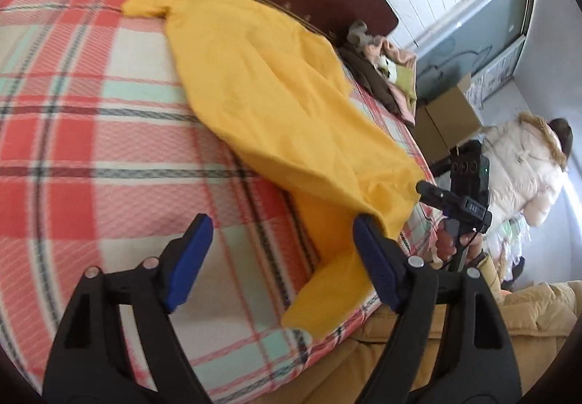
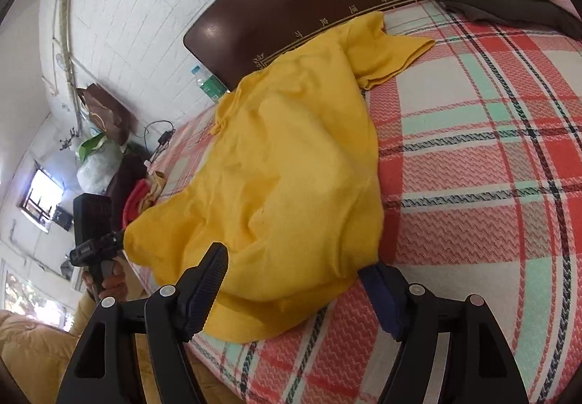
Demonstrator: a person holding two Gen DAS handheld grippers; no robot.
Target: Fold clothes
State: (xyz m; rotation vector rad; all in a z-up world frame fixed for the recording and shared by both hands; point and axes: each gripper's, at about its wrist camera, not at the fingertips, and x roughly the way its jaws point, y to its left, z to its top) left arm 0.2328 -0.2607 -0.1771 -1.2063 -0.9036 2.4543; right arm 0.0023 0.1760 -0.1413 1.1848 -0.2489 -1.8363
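Note:
A yellow T-shirt [image 1: 269,102] lies rumpled across a plaid bed cover [image 1: 91,134]; it also shows in the right wrist view [image 2: 283,163]. My left gripper [image 1: 282,233] is open, its right finger against the shirt's near edge. In the left wrist view the other gripper's tip [image 1: 427,191] touches the shirt's right corner. My right gripper [image 2: 294,276] is open with the shirt's near hem lying between its fingers. In the right wrist view the other gripper [image 2: 109,244] sits at the shirt's left corner.
A dark wooden headboard [image 2: 291,3] runs along the far side. A pile of other clothes [image 1: 382,65] lies at the bed's corner. A cardboard box [image 1: 447,116] and a white coat [image 1: 523,163] stand beside the bed. A bottle [image 2: 207,83] and bags stand on the other side.

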